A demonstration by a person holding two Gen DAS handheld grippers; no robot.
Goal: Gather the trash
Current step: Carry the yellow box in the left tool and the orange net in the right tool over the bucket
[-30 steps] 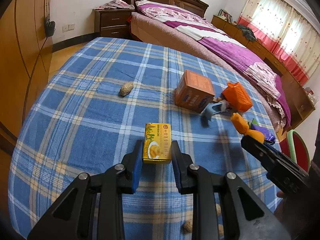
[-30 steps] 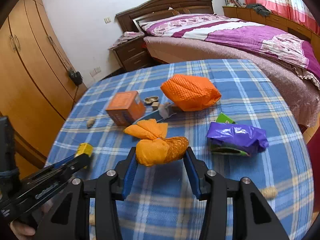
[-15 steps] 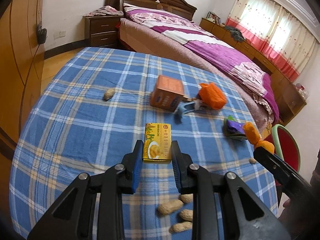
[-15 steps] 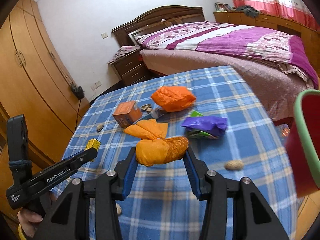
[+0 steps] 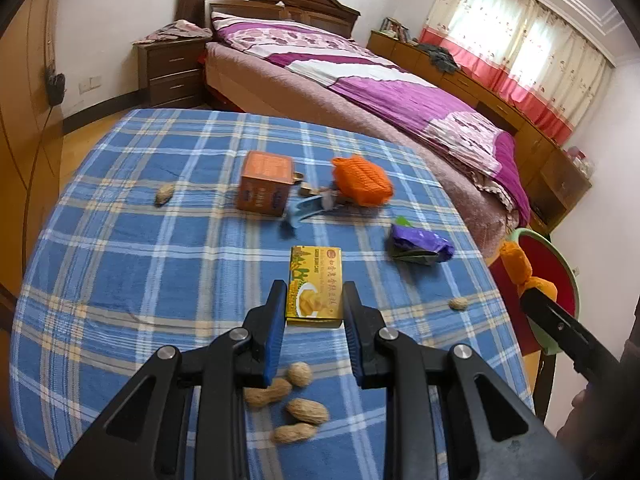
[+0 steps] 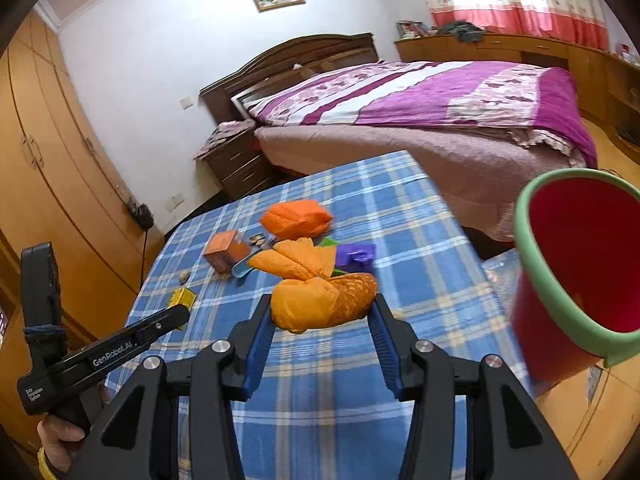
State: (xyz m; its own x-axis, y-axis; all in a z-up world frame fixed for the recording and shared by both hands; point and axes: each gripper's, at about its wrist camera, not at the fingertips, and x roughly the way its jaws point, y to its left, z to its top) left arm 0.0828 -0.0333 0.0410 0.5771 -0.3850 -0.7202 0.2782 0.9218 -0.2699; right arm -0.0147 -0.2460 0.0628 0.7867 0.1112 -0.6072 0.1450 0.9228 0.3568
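Note:
My left gripper (image 5: 315, 308) is shut on a small yellow cake box (image 5: 316, 286) and holds it above the blue plaid table (image 5: 160, 264). My right gripper (image 6: 323, 316) is shut on a crumpled orange wrapper (image 6: 324, 296), held up near the table's right edge. A red bin with a green rim (image 6: 576, 264) stands just to its right; it also shows in the left wrist view (image 5: 552, 264). On the table lie an orange carton (image 5: 264, 188), an orange bag (image 5: 362, 180), a purple wrapper (image 5: 420, 244) and a blue scrap (image 5: 304, 210).
Several peanuts (image 5: 288, 400) lie under my left gripper, one (image 5: 164, 194) at far left, one (image 5: 458, 303) near the right edge. A bed (image 5: 380, 92) stands behind the table, a wardrobe (image 6: 48, 152) on the left.
Both grippers rose and pulled back with their loads. The right gripper swung right, so the red bin now fills the right of its view. Peanuts came into view under the left gripper.

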